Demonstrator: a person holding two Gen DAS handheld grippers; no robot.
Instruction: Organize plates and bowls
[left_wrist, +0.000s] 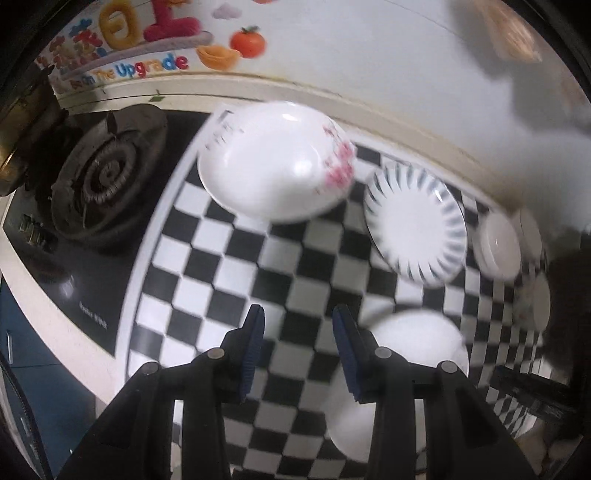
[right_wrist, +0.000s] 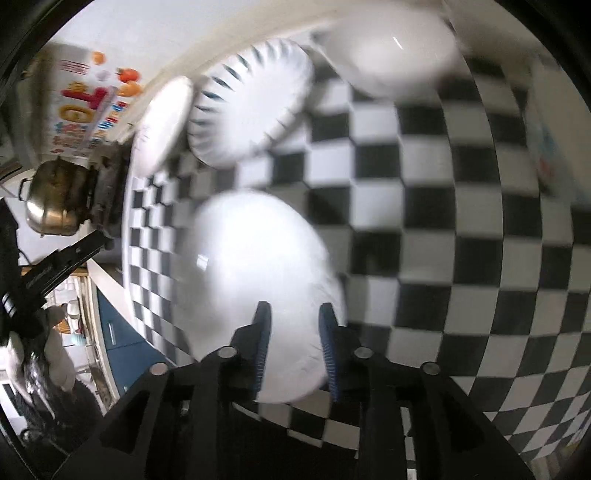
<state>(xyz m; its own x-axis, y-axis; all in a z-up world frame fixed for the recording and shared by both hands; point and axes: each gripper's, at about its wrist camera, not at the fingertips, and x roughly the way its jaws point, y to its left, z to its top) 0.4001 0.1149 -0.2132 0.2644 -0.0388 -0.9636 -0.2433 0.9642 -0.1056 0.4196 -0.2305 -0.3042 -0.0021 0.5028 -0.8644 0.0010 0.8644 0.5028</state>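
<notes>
Left gripper (left_wrist: 298, 332) hangs with jaws parted and empty above the black-and-white checkered table (left_wrist: 236, 266); right gripper (right_wrist: 294, 332) jaws stand released over a plain white bowl (right_wrist: 255, 273). Beyond sit a white pink-flowered plate (left_wrist: 273, 162), a white blue-striped plate (left_wrist: 413, 225) and, farther left, a black gas burner (left_wrist: 107, 173).

Motion blur smears both views. In the left wrist view the pink-flowered white plate (left_wrist: 275, 160) has a doubled rim, and the small white dishes (left_wrist: 498, 245) at the right edge are too smeared to count. The plain white bowl (left_wrist: 413, 343) is partly hidden behind the left tongs (left_wrist: 298, 350). In the right wrist view the large white bowl (right_wrist: 255, 266) is blurred (its near rim sits behind the right tongs (right_wrist: 295, 350)), and another white bowl (right_wrist: 391, 51) is cut off by the top edge.
</notes>
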